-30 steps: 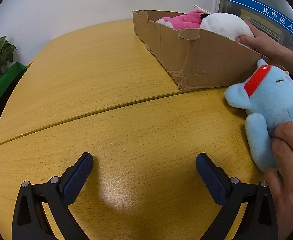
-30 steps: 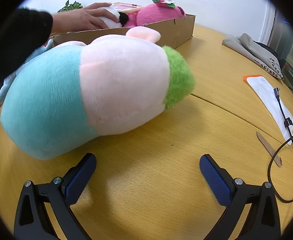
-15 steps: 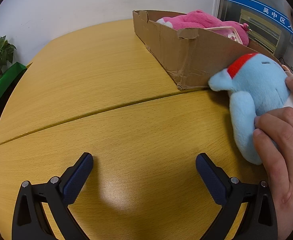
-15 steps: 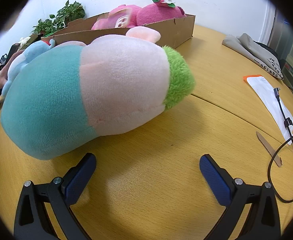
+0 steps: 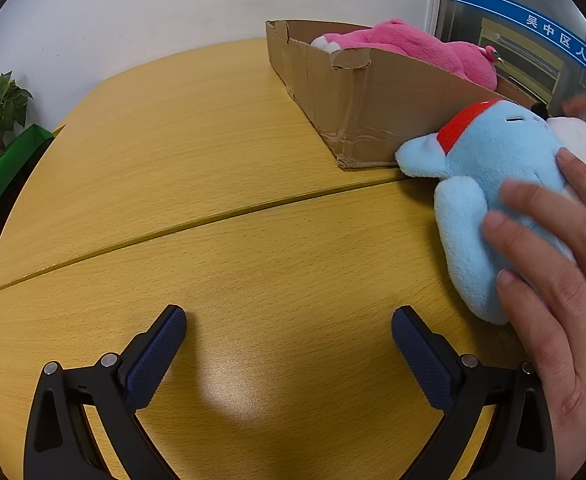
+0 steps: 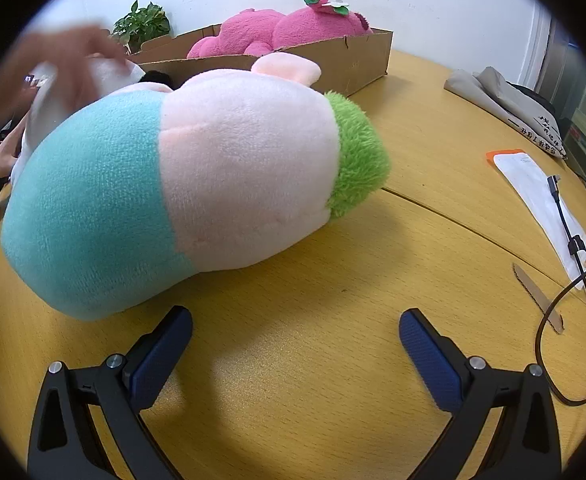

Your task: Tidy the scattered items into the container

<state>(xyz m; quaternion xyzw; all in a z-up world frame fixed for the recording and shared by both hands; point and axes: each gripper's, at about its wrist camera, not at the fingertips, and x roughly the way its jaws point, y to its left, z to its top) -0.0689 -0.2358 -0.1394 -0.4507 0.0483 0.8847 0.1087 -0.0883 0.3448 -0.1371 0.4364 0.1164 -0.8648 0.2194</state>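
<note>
Both jaws spread, empty. Plush toy [image 6: 197, 184] lies ahead-left of right jaws; soft, light, best pinched mid-body.

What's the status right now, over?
Left gripper and right gripper open, empty. Big pastel plush on table, outside cardboard box. Bare hand on blue plush beside left gripper.

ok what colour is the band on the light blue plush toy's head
Red. The band crosses the head of the light blue plush toy, clearest in the left wrist view.
</note>
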